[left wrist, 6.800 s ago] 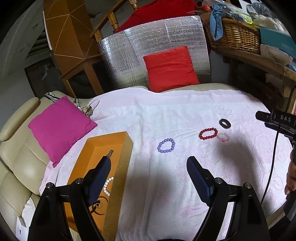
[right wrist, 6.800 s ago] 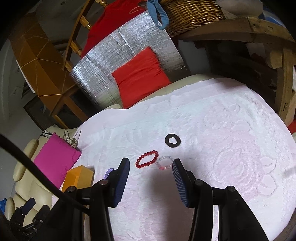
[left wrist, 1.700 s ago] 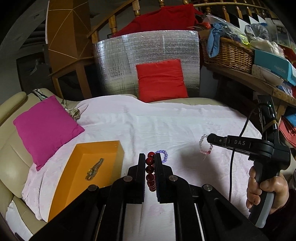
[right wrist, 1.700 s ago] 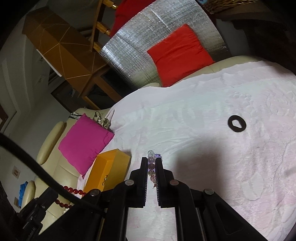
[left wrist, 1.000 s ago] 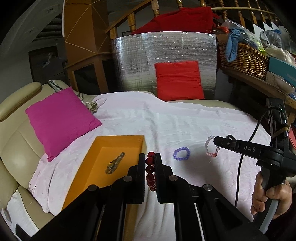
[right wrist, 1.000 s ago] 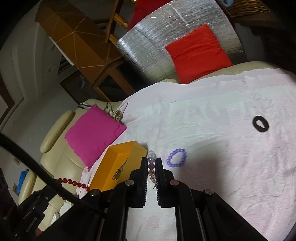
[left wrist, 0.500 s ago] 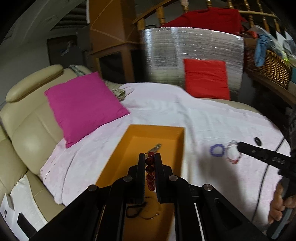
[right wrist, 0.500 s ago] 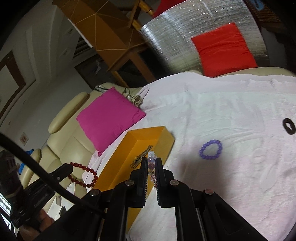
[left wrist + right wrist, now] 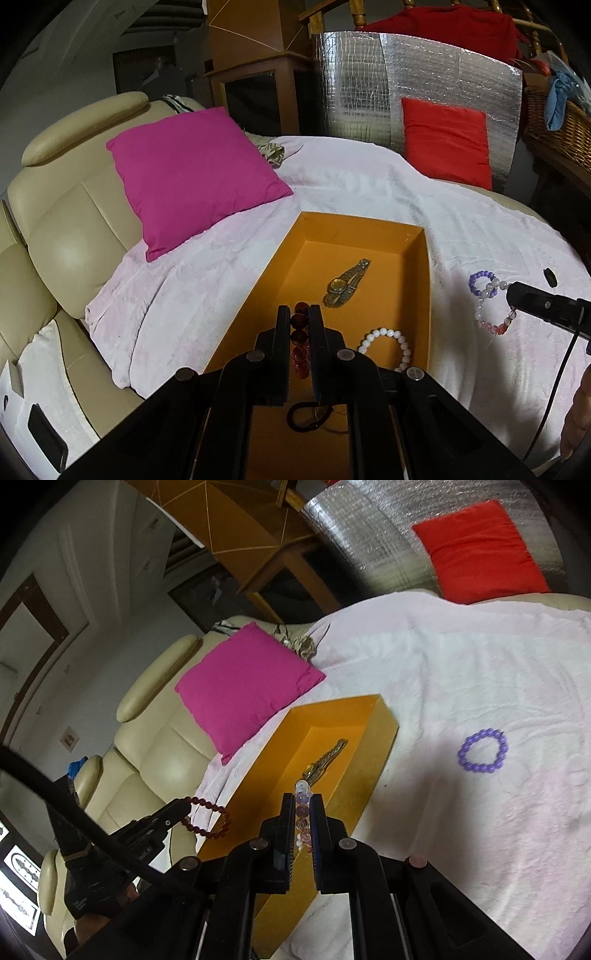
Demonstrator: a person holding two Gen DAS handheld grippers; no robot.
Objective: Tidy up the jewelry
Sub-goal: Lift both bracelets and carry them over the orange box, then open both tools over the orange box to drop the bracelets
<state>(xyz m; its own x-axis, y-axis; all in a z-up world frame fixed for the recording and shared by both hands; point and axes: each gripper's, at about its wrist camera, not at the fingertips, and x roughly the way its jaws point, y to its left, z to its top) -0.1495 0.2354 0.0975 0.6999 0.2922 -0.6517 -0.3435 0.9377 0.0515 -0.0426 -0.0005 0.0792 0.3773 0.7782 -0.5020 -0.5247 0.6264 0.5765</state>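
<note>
left gripper point(image 9: 298, 314) pinching red beads point(image 9: 299, 338) over box point(image 9: 428, 291) — your drop spot | right gripper point(image 9: 303, 805) pinching pink beads point(image 9: 302, 812) — queued beside box

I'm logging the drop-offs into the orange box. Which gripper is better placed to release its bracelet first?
Left. The left gripper holds the red bracelet over the orange box; the right gripper hangs beside it.

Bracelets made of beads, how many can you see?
4. A red bracelet is held in the left gripper, a pink-and-white bracelet in the right gripper, a white bracelet lies in the orange box, a purple bracelet on the blanket. Others may be hidden.
</note>
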